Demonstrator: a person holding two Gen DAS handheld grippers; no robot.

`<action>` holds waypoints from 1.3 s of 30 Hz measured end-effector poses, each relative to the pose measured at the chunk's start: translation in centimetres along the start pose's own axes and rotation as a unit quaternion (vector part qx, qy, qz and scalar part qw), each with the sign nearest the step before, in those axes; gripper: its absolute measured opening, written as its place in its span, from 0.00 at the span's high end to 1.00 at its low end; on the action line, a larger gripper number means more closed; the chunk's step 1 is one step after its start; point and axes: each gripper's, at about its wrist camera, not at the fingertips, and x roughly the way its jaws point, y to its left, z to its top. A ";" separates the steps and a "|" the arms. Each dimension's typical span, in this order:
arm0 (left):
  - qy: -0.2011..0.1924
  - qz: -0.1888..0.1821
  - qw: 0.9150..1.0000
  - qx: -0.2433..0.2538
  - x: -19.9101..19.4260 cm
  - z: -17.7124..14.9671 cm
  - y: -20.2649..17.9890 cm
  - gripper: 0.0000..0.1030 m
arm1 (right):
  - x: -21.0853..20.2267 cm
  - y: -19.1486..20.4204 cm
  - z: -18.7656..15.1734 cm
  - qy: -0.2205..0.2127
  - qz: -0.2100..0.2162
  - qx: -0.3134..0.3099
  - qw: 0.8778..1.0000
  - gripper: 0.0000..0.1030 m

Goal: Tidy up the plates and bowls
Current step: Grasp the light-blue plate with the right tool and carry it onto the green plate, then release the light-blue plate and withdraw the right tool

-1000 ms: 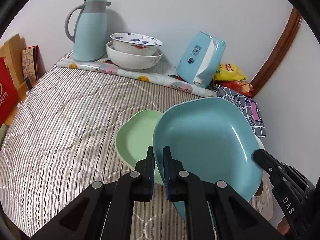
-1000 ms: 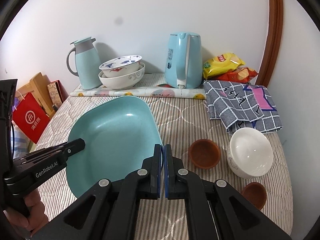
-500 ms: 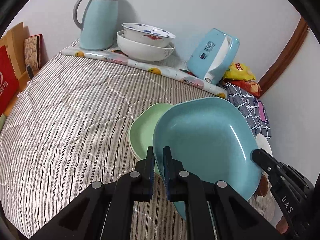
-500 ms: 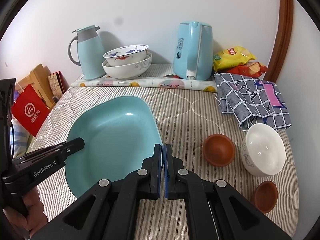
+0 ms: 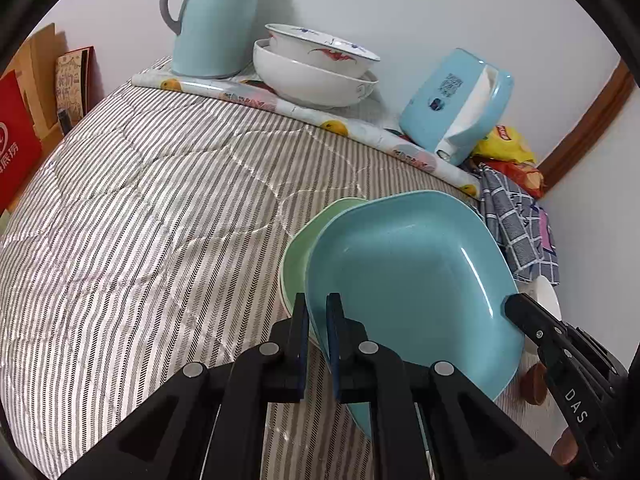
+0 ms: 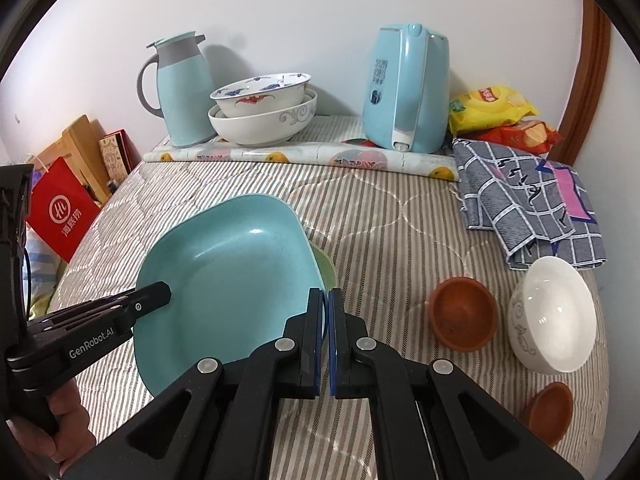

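Note:
A square teal plate (image 5: 408,276) is held above a light green plate (image 5: 298,248) that lies on the striped bed cover. My left gripper (image 5: 318,312) is shut on the teal plate's near left rim. My right gripper (image 6: 326,308) is shut on its opposite rim, and the teal plate (image 6: 236,268) fills the left of the right wrist view, with a sliver of the green plate (image 6: 326,268) showing under it. Two stacked white bowls (image 6: 262,114) stand at the back. A white bowl (image 6: 554,316) and two brown bowls (image 6: 462,312) (image 6: 550,410) sit at the right.
A teal jug (image 6: 182,92) and a teal kettle (image 6: 406,88) stand on a printed mat (image 6: 304,158) by the wall. A checked cloth (image 6: 532,204) and snack bags (image 6: 490,110) lie at the back right. A red bag (image 6: 60,208) is off the bed's left edge.
Both grippers have carried the teal plate forward and lower over the green plate, so it now covers most of it. Both stay shut on the rim.

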 end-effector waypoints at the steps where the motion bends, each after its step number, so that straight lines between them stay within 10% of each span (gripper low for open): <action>1: 0.001 0.003 1.000 -0.002 0.2 0.1 0.1 0.91 | 0.3 0.0 0.0 0.002 0.001 -0.001 1.000 0.97; 32: 0.039 0.028 0.999 -0.001 3.2 1.3 -1.2 0.79 | 7.3 -1.5 2.5 0.031 0.032 -0.021 0.999 0.93; 39: 0.035 0.022 0.999 0.023 1.9 0.7 -2.1 0.61 | 5.9 -2.1 2.2 0.019 0.014 -0.010 1.000 0.71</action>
